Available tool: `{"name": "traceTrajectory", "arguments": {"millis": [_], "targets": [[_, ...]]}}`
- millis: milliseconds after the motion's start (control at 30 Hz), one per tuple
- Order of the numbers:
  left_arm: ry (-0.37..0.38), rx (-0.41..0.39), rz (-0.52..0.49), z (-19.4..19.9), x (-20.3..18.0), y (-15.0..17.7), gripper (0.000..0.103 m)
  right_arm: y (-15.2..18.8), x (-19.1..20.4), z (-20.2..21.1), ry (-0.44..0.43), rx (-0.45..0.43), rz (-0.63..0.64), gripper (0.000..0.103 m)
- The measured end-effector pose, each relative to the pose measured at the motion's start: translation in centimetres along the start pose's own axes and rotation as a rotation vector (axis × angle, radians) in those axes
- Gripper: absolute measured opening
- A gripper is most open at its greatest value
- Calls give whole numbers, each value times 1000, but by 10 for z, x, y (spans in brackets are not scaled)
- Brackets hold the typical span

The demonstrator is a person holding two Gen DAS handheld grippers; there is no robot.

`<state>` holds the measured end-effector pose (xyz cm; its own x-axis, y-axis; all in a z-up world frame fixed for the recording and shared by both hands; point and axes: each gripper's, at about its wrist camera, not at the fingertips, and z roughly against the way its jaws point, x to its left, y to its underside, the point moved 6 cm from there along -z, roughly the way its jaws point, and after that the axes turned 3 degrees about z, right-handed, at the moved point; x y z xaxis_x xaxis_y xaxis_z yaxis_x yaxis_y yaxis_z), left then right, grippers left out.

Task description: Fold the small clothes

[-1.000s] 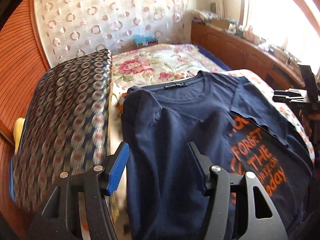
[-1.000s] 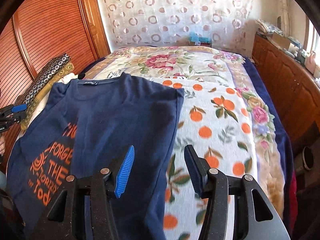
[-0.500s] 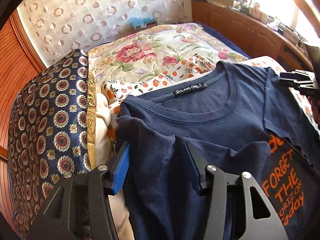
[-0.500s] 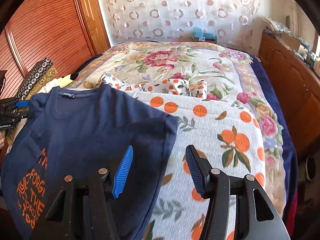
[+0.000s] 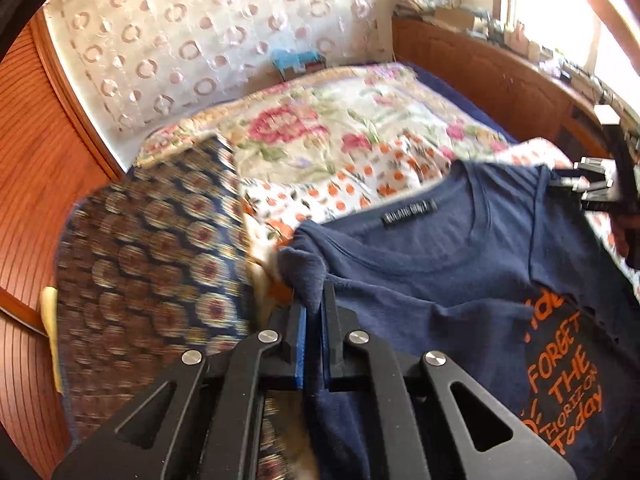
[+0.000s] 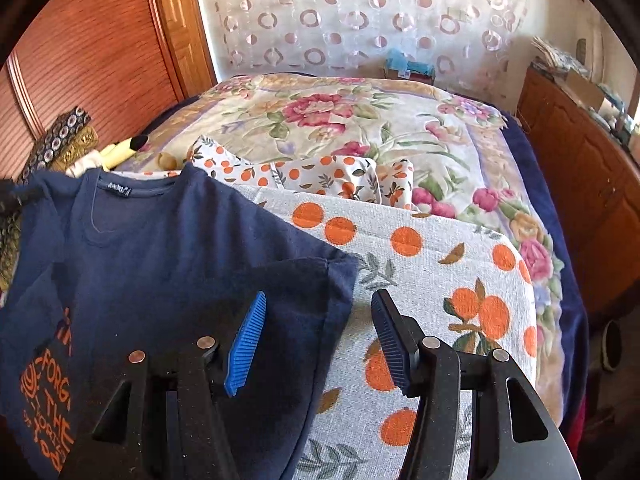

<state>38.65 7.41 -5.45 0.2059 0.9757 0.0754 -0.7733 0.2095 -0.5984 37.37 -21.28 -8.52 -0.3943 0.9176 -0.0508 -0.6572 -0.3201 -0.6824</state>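
A navy T-shirt (image 5: 440, 272) with orange lettering lies front up on an orange-print cloth (image 6: 440, 280) on the bed. In the left wrist view my left gripper (image 5: 316, 308) has its jaws closing tight on a bunched fold of the shirt's left shoulder, and the pads press the fabric. The same navy T-shirt (image 6: 160, 248) fills the lower left of the right wrist view. There my right gripper (image 6: 318, 312) stands open just above the edge of the right sleeve, with the sleeve hem between its fingers and untouched. That right gripper (image 5: 576, 188) also shows at the far right of the left wrist view.
A stack of patterned folded fabrics (image 5: 140, 280) sits left of the shirt against a wooden wardrobe (image 6: 92, 52). A small folded orange-print cloth (image 6: 328, 176) lies beyond the collar on the floral bedspread (image 6: 360, 120). A wooden sideboard (image 6: 580, 168) runs along the right.
My left gripper moved up the shirt's left side to the shoulder and shut on a fold there. My right gripper moved up to the right sleeve and stayed open.
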Motion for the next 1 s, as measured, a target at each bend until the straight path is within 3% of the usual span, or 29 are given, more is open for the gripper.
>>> {"name": "traceTrajectory", "arguments": {"millis": [67,133,367,567,800,1000], "targets": [[-2,-16,1,10,7,-4,7,-2,3,0,1,1,15,27],[-12,-35,0,21,11,-7,7,-4,5,0,-8,8,27,8],[23,-124,9,67,6,-4,6,-15,13,52,-6,-141,32,6],[70,-206,1,117,-13,28,6,5,34,117,12,-233,79,6],[115,-290,11,183,-31,109,6,62,47,186,-1,-310,85,5],[151,-284,98,204,-38,197,6,145,59,228,-34,-311,80,5]]}}
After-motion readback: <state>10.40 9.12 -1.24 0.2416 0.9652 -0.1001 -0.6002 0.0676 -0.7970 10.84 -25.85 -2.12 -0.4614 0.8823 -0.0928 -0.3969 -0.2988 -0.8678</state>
